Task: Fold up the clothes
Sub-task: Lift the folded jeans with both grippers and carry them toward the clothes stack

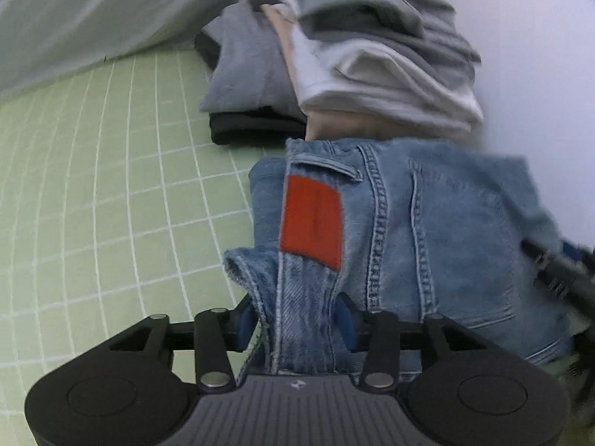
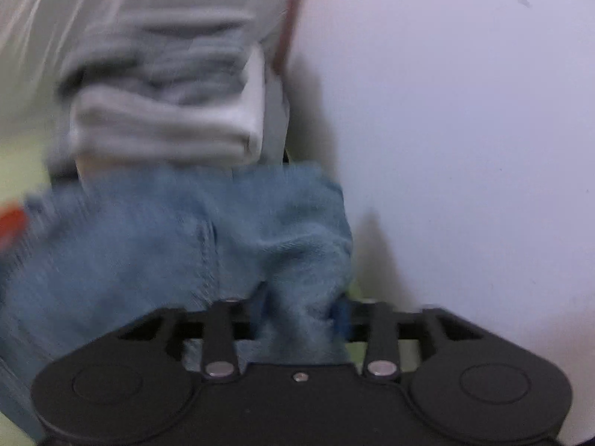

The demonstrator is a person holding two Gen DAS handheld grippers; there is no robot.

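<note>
Light blue folded jeans (image 1: 427,230) with a red-orange patch (image 1: 311,219) lie on the green grid mat (image 1: 111,204). My left gripper (image 1: 295,325) is shut on a denim fold at the jeans' near left edge. My right gripper (image 2: 301,316) is shut on the jeans (image 2: 148,245) at their right edge, close to the white wall; that view is blurred. The right gripper also shows at the right edge of the left wrist view (image 1: 565,278).
A stack of folded grey, white and beige clothes (image 1: 372,55) lies just beyond the jeans, with a grey and black folded pile (image 1: 249,89) to its left. The stack also shows in the right wrist view (image 2: 167,111). A white wall (image 2: 465,130) stands at the right. A pale sheet (image 1: 93,18) hangs behind.
</note>
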